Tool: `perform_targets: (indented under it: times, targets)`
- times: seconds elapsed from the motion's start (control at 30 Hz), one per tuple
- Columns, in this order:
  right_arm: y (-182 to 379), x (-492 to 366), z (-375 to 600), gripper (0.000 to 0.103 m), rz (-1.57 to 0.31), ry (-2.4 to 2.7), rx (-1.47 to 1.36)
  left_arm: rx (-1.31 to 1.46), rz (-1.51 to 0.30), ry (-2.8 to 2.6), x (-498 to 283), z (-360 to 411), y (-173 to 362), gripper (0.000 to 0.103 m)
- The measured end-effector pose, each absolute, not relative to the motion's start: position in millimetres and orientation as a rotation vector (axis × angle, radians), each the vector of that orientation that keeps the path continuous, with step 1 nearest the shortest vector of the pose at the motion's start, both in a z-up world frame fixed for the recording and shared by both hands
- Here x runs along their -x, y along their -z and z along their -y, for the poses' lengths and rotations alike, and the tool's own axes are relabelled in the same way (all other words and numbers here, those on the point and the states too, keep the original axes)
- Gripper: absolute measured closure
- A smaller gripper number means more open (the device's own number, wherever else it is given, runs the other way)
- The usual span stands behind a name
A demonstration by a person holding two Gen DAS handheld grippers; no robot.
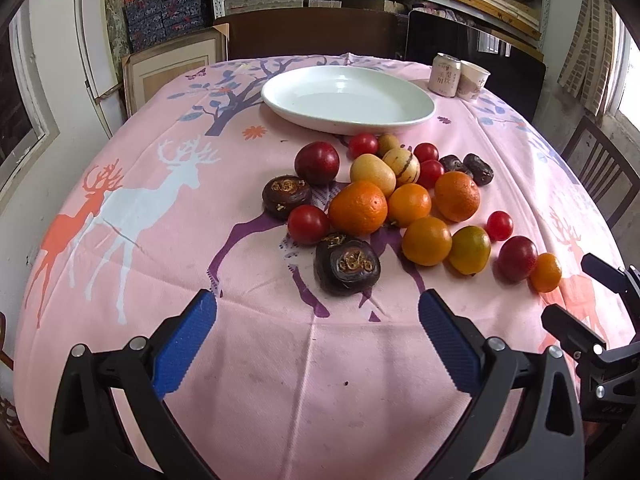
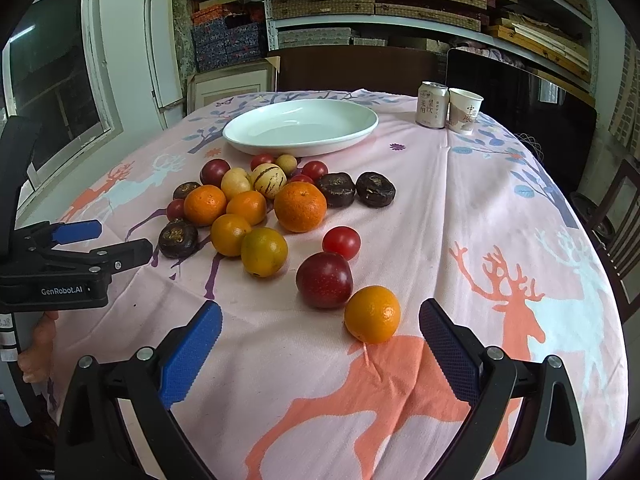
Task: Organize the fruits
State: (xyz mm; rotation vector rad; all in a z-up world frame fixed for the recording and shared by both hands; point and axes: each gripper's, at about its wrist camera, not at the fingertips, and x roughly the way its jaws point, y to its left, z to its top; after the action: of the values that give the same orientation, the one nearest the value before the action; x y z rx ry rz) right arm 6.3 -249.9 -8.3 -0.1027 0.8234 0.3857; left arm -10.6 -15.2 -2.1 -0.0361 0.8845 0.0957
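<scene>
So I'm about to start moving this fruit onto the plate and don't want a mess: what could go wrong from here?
The small orange lies near the table's front edge beside the open right gripper; a nudge might roll it off.
The fruits in the pile touch one another, so lifting one may set its neighbours rolling.
The can and paper cup stand near the white plate; a wide reach could topple them.

Fruits (image 1: 384, 208) before plate (image 1: 348, 98)

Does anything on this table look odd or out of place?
Mainly that the white plate sits empty while all the fruit lies loose on the pink tablecloth. A drink can and paper cup stand upright at the far edge; nothing looks spilled or damaged.
</scene>
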Motion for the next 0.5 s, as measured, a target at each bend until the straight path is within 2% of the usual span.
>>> perform_targets:
  times: [0.5]
  targets:
    - [8.5,-1.9,251.9,0.004,-0.824,-0.388,0.094,0.030,-0.882,-0.091,18.8,20.0,-3.3,0.004]
